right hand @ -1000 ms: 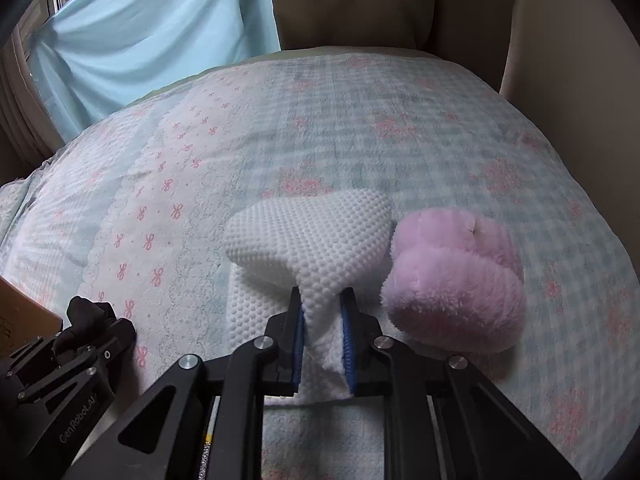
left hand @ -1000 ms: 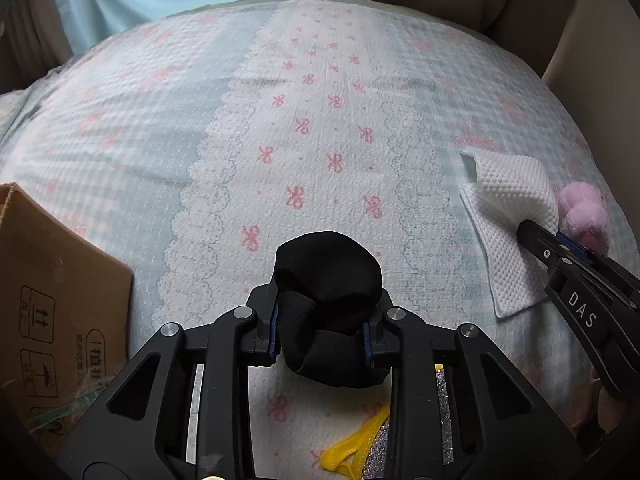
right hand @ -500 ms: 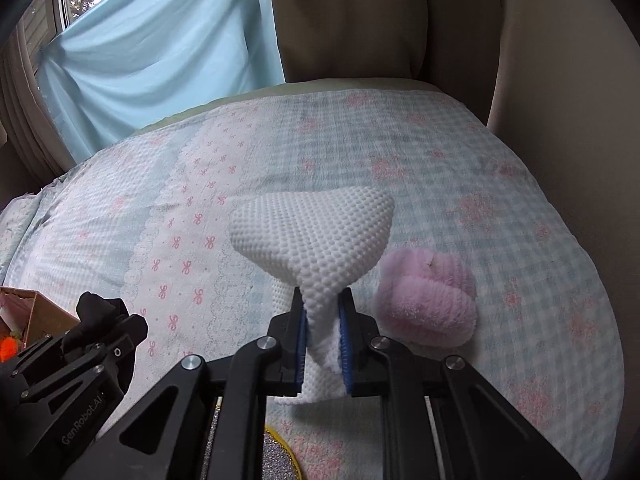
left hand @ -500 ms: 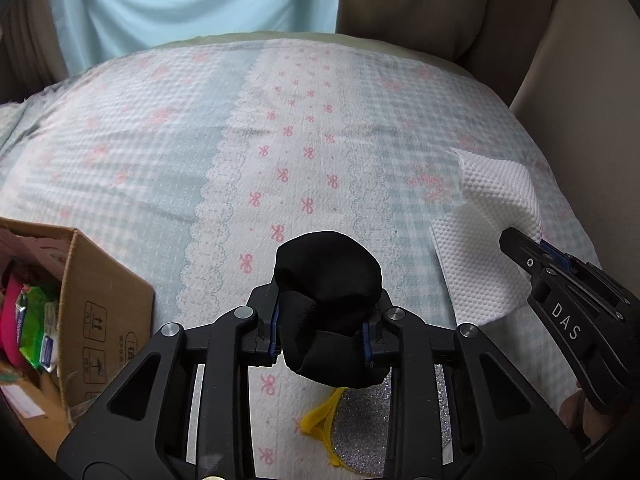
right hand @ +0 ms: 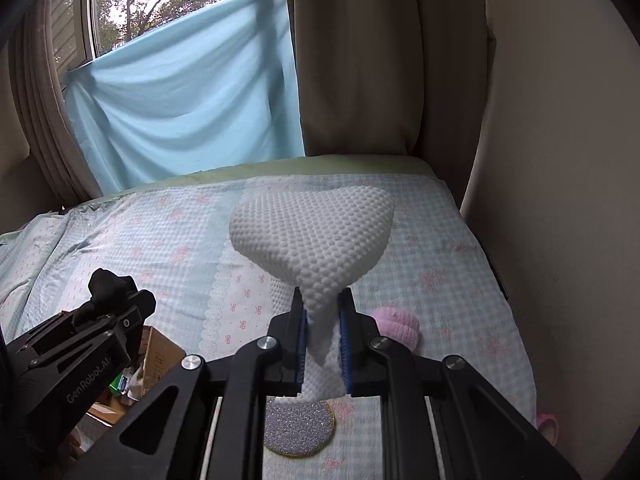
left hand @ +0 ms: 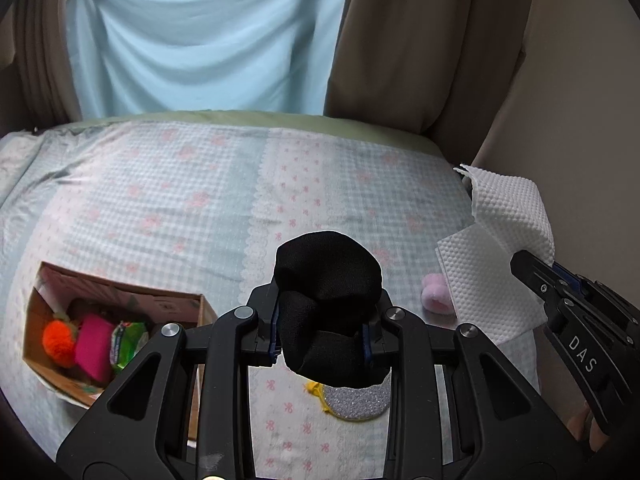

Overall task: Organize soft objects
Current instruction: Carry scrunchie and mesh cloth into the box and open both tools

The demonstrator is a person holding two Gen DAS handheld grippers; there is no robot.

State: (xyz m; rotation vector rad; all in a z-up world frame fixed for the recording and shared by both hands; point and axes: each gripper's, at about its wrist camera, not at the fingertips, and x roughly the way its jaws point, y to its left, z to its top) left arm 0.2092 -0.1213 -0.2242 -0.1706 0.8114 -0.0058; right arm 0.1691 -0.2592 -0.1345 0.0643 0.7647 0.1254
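My left gripper (left hand: 320, 336) is shut on a black soft bundle (left hand: 328, 292) and holds it well above the bed. My right gripper (right hand: 323, 320) is shut on a white dimpled cloth (right hand: 316, 240), lifted in the air; the cloth also shows in the left wrist view (left hand: 496, 256). A pink fluffy object (right hand: 396, 326) lies on the bedspread below the right gripper and shows in the left wrist view (left hand: 436, 298). An open cardboard box (left hand: 116, 300) sits on the bed to the left, below my left gripper.
The box holds an orange pom-pom (left hand: 59, 338), a pink soft item (left hand: 94, 346) and a green packet (left hand: 128, 338). A silver glitter disc (right hand: 298, 428) with a yellow rim lies on the patterned bedspread (left hand: 160, 208). Curtains (right hand: 360, 60) and a wall stand behind.
Both grippers have risen high above the bed with their loads. The white cloth has come fully off the bedspread. The open box has come into view on the left.
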